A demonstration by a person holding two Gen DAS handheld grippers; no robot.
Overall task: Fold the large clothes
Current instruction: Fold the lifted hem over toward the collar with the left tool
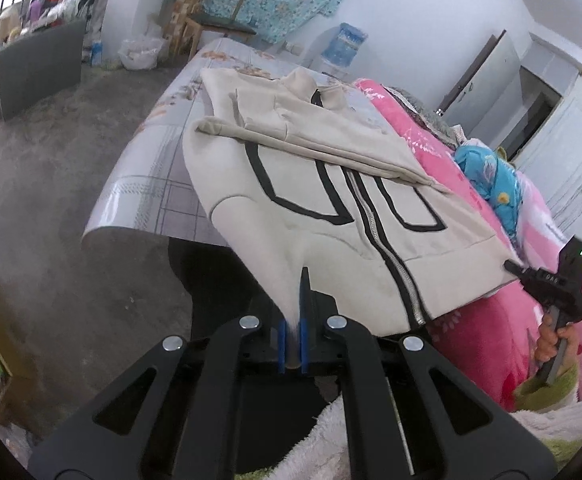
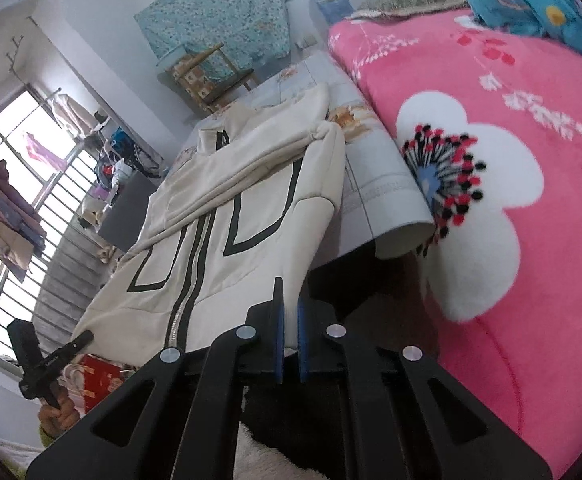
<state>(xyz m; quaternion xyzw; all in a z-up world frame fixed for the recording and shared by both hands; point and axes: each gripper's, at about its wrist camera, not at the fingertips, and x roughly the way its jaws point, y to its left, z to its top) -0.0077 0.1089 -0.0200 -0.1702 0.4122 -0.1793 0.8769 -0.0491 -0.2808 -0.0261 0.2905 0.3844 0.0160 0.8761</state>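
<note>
Blue pads of my left gripper (image 1: 293, 312) are pinching shut on the near left corner of the cream jacket's (image 1: 311, 200) hem, and my right gripper (image 2: 289, 312) is clamping the near right corner the same way, cloth squeezed flat between both pairs of fingers. I am holding the hem up off the table (image 1: 147, 176) edge while the collar end is lying far from me on the plaid tablecloth, with the pink blanket (image 2: 511, 200) bunched just beside it on the right.

I am judging the jacket soft and fairly thick, something like fleece: it is sagging between my two grips, so it is limp and will drape rather than hold a line. It looks light enough for a corner pinch, yet bulky, and the metal zipper (image 1: 387, 248) down the middle will likely resist a crease there. Corners of the hem seem the right hold for carrying it toward the collar.

Counting: one jacket, two sleeves already lying crossed over its chest, one zipper, two grippers, one table, one blanket.
</note>
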